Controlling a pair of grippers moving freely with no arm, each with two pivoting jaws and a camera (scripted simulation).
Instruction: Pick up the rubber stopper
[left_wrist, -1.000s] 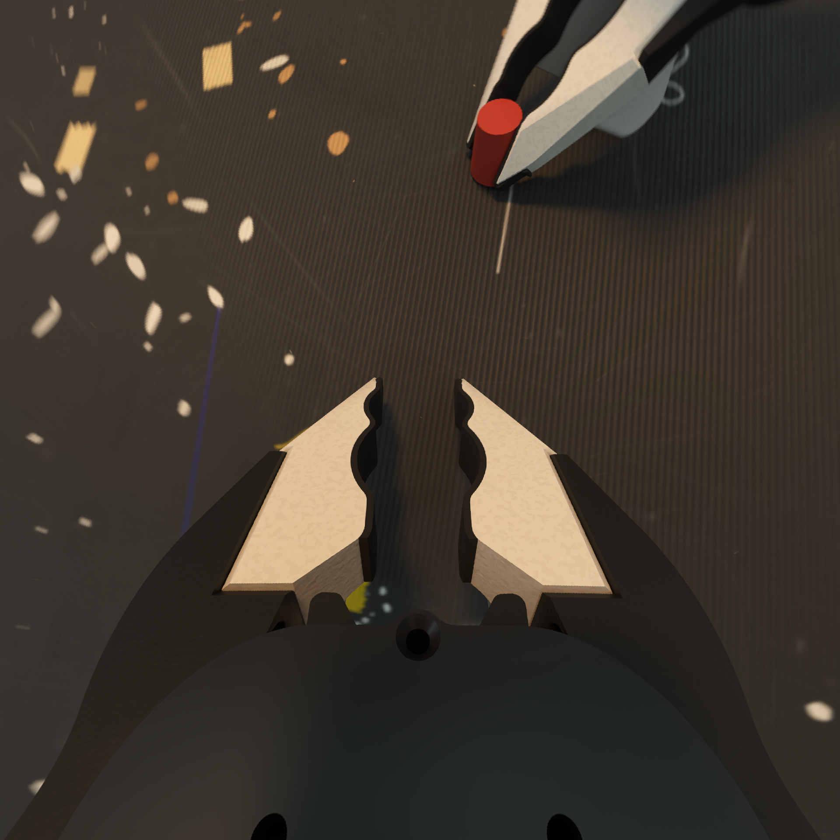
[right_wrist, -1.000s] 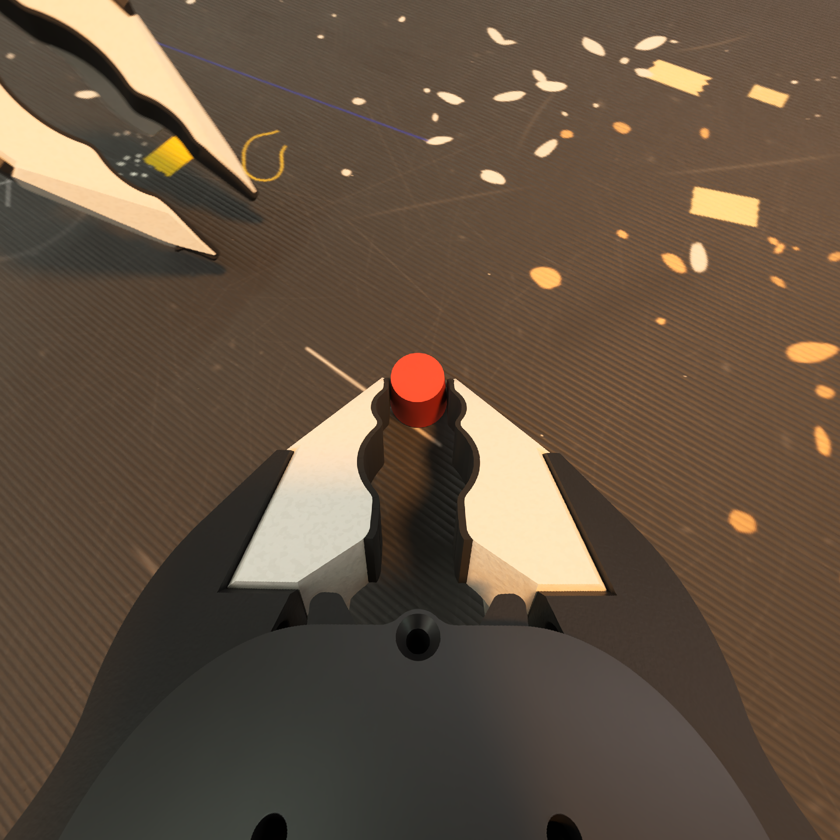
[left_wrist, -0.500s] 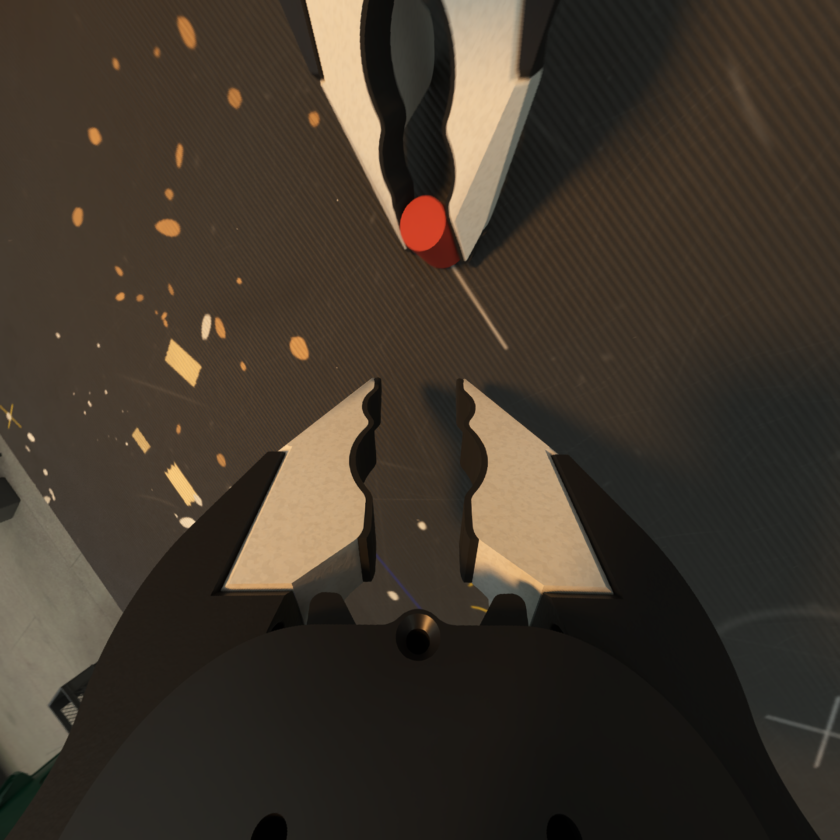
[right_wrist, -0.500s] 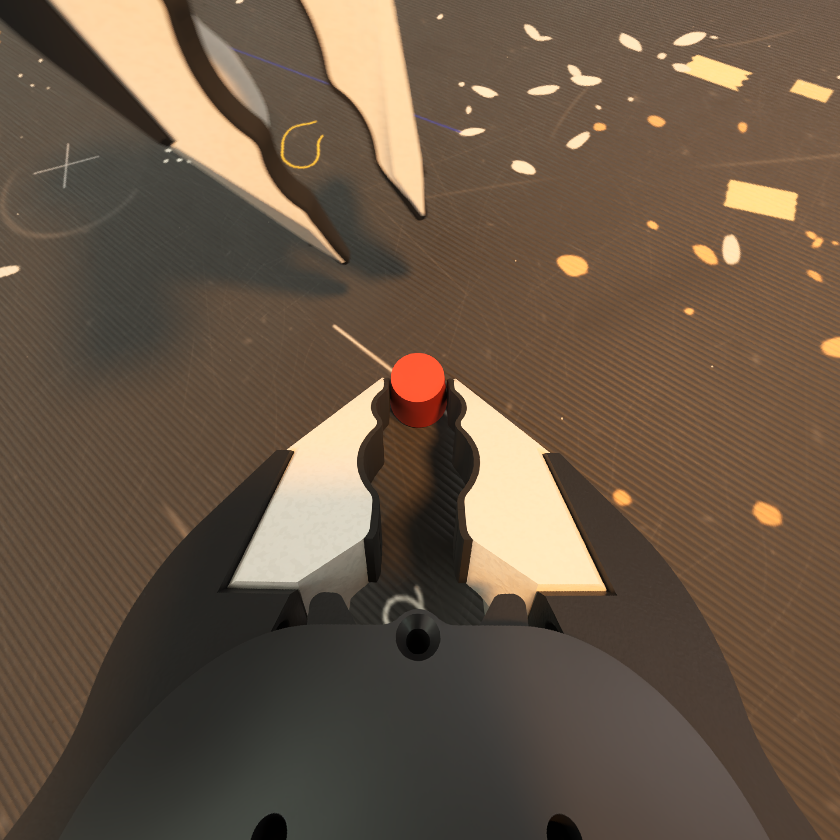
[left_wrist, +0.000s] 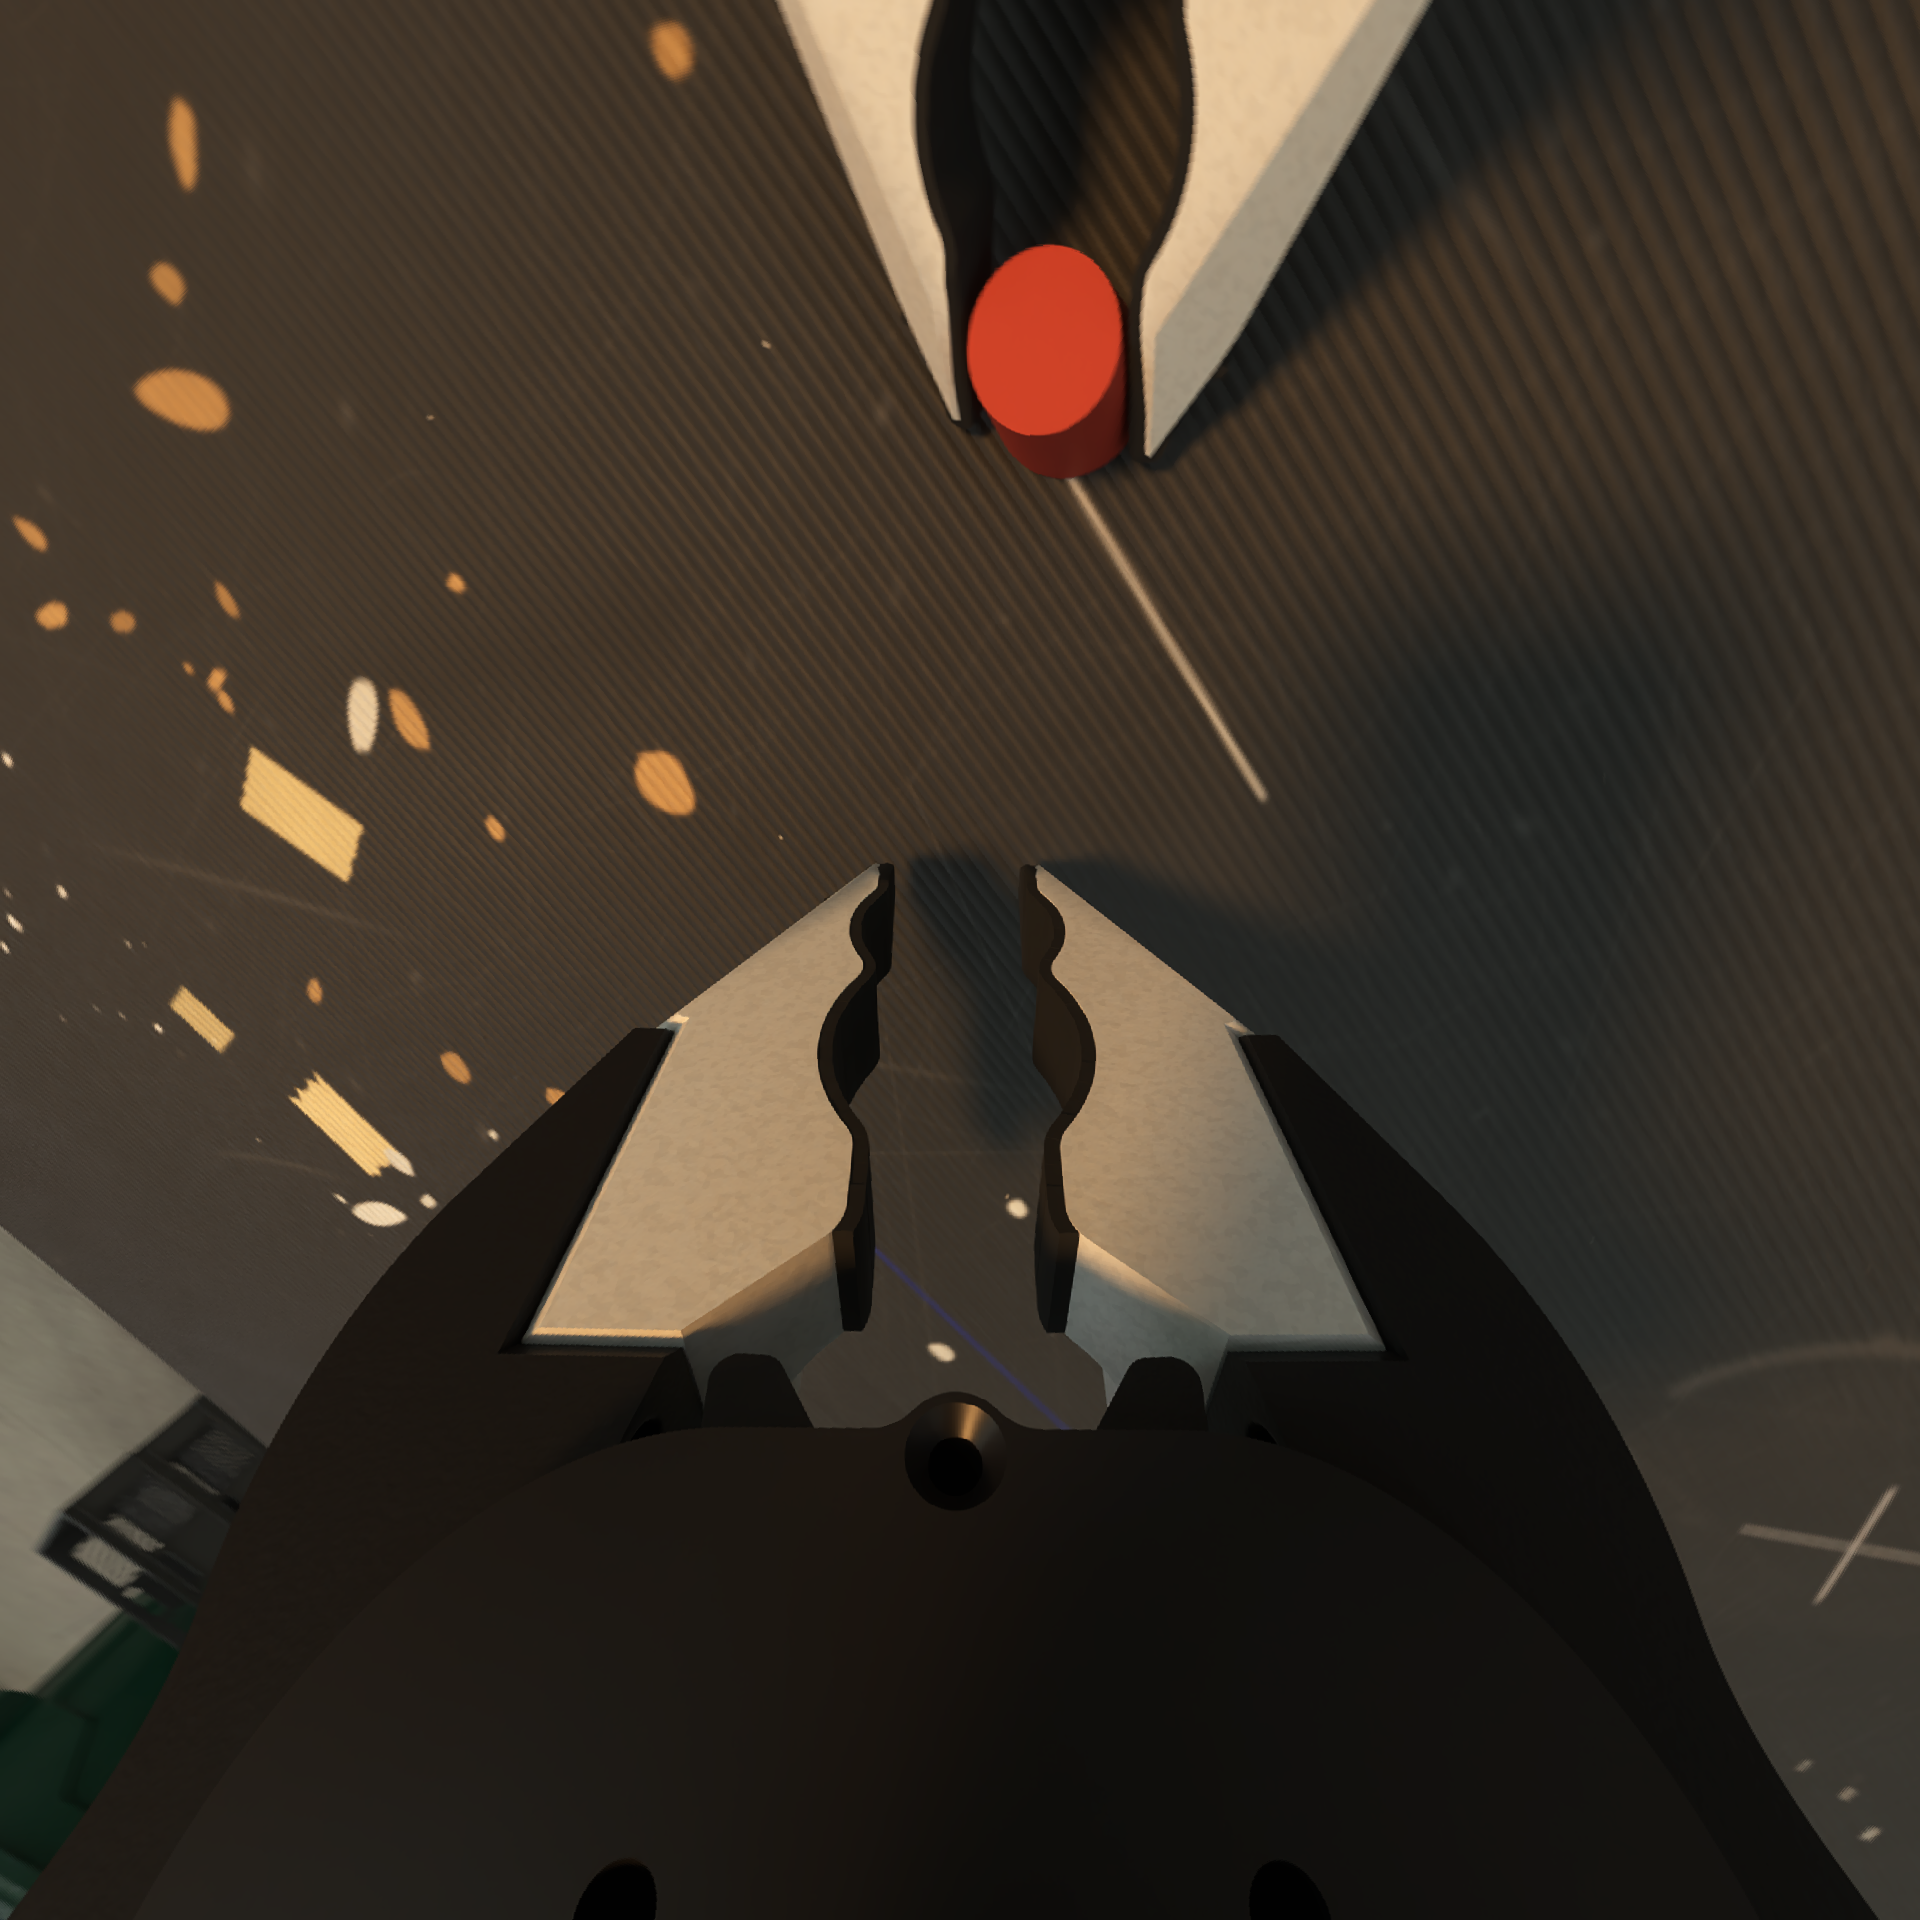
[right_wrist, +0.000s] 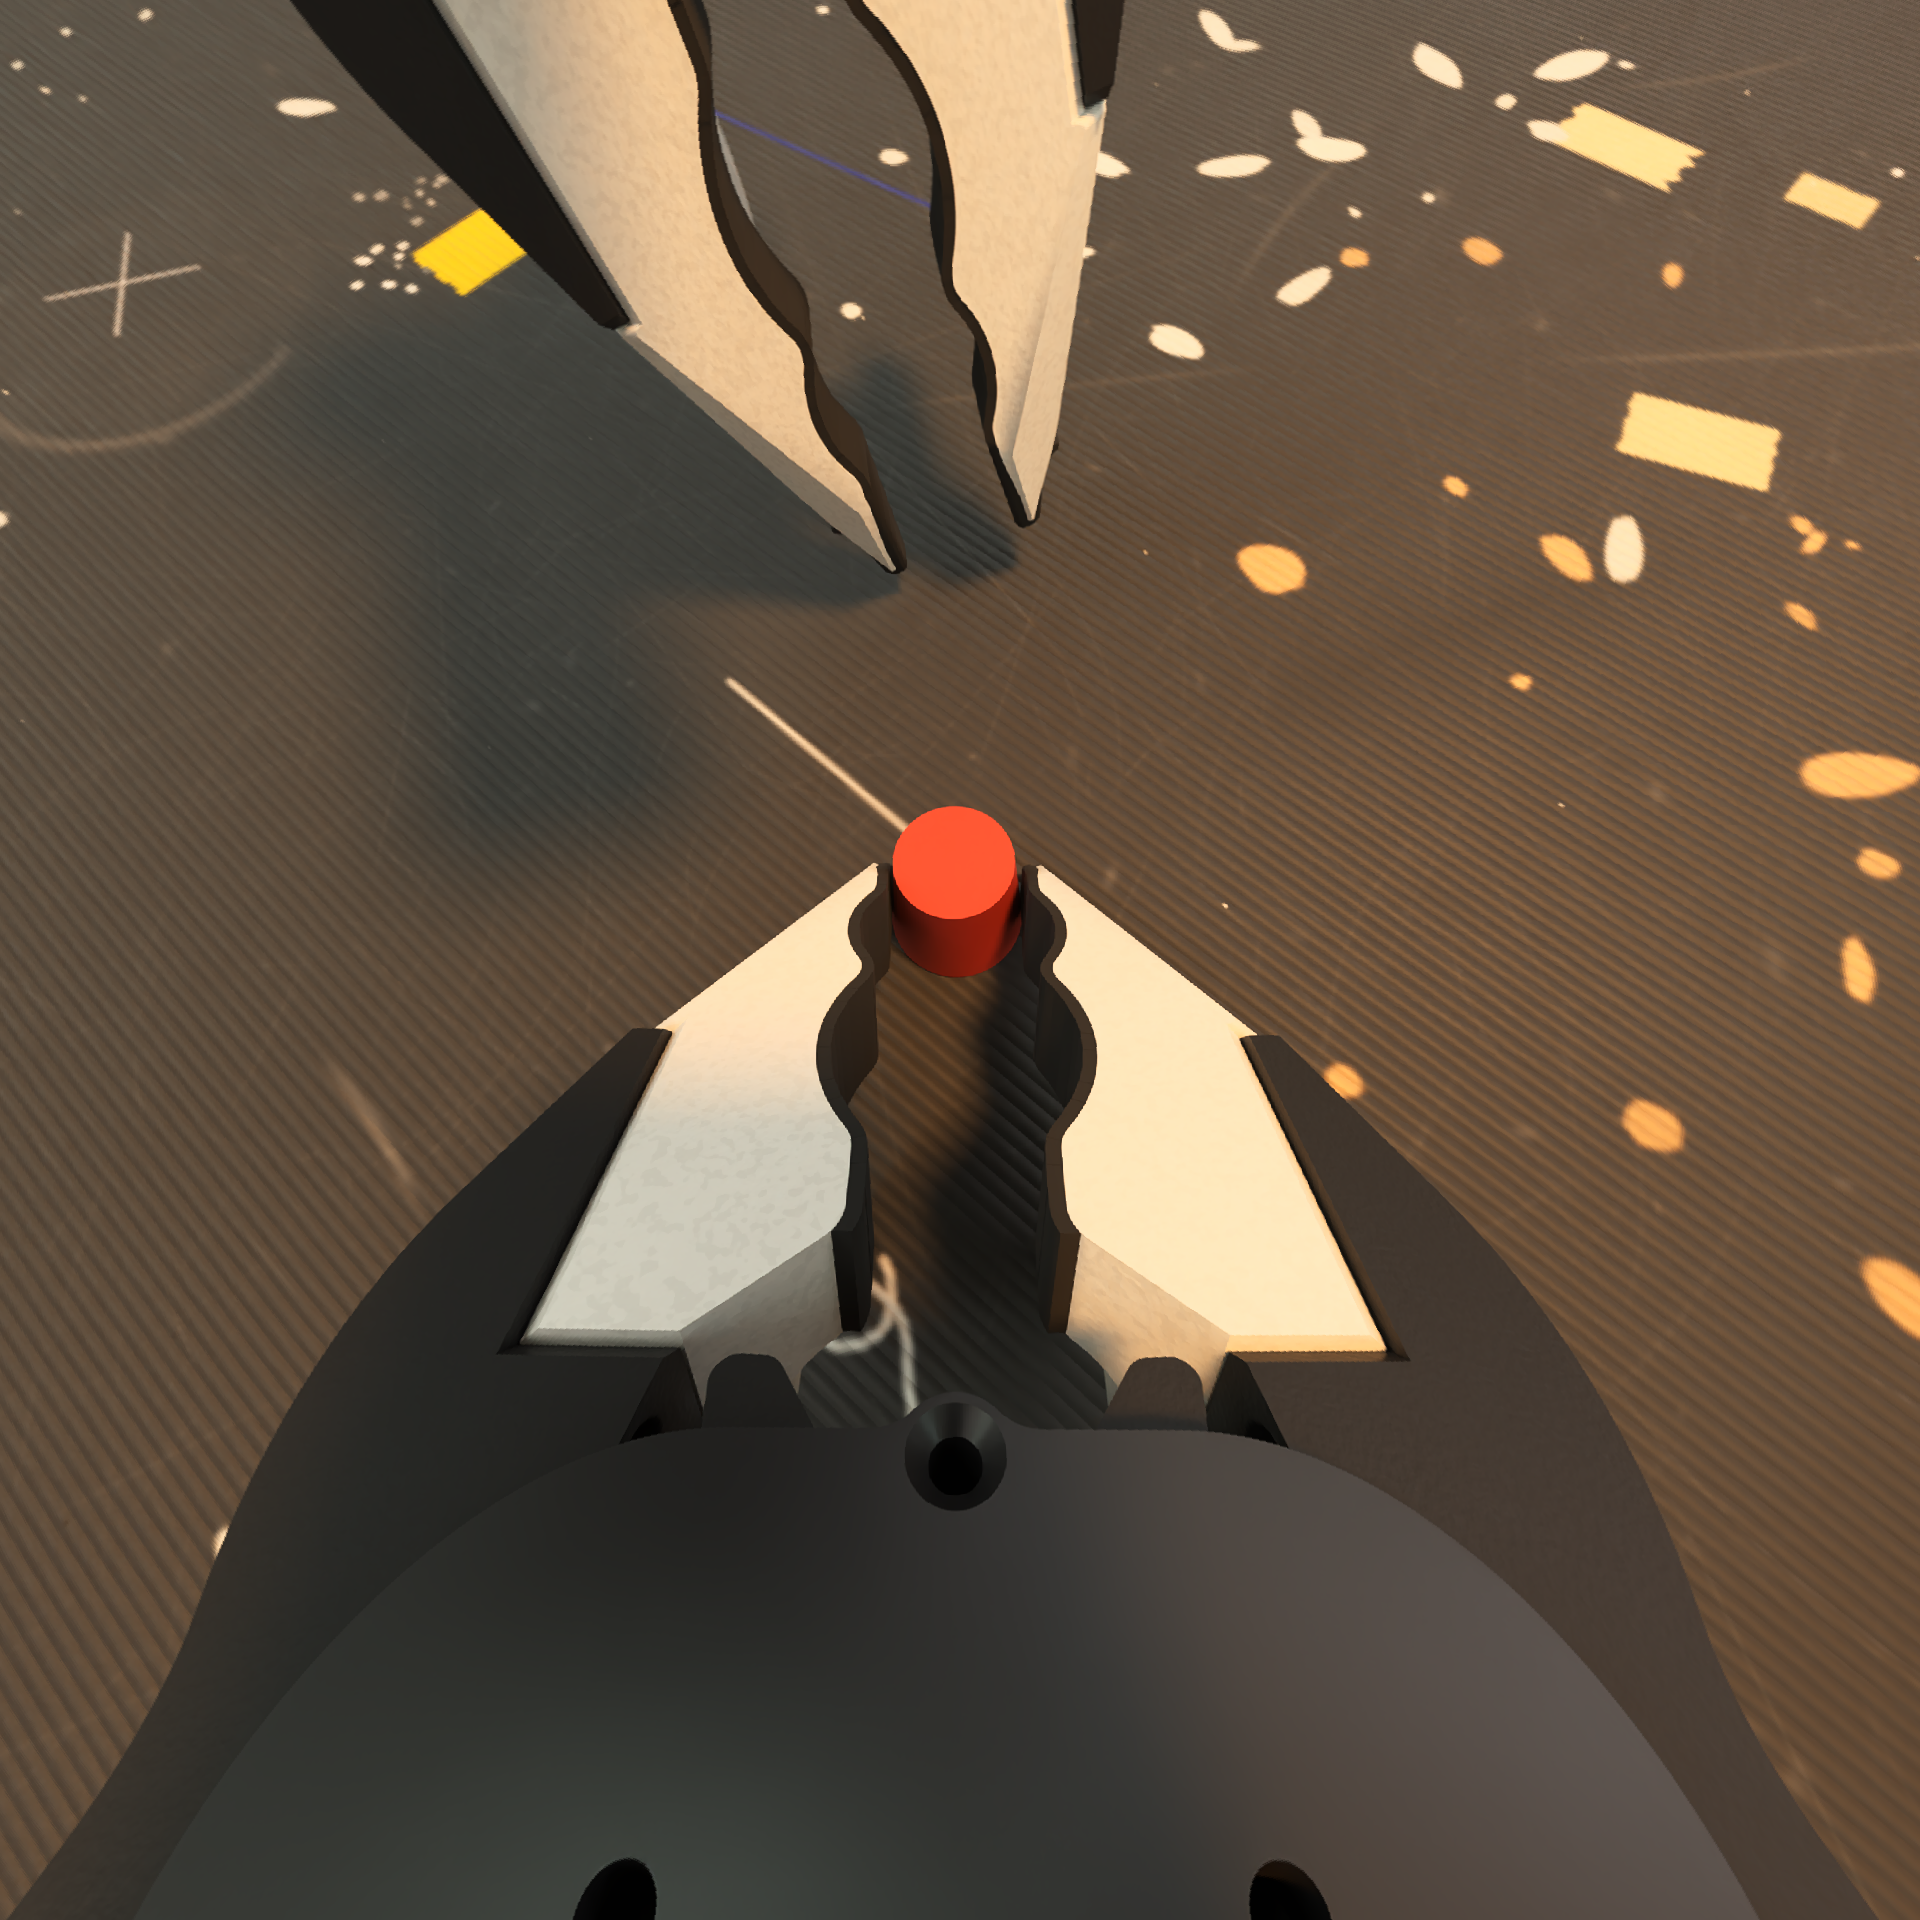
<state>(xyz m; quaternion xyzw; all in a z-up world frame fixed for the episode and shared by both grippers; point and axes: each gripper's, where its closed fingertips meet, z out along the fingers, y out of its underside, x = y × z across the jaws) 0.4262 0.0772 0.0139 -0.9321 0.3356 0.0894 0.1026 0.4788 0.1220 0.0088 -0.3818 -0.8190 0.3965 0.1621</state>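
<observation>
The dark, finely ribbed surface (right_wrist: 1455, 935) fills both views, speckled with pale and orange flecks and a few tan rectangular patches; a thin pale scratch line (right_wrist: 810, 753) runs across it between the two tools. In the left wrist view the surface ends at the near left corner, where a pale wall or floor and a dark boxy object (left_wrist: 135, 1517) show beyond its edge. The other sides run out of view with no rim visible, so there is open room to the right and far side.

The right hand-held gripper (right_wrist: 956, 883), black-bodied with cream fingers, has its fingers pinching the small red cylindrical rubber stopper (right_wrist: 953, 888) at their very tips, the inner pads touching both its sides. The gap behind the stopper, between the fingers, is bare.

The left hand-held gripper (left_wrist: 956, 878), of the same build, has its fingers spread with nothing between them. It faces the right one tip to tip, near but apart, with the scratch line lying in the stretch between.

The stopper stands with its long axis roughly square to the surface, flat round face upward. Whether its base touches the surface cannot be told.
</observation>
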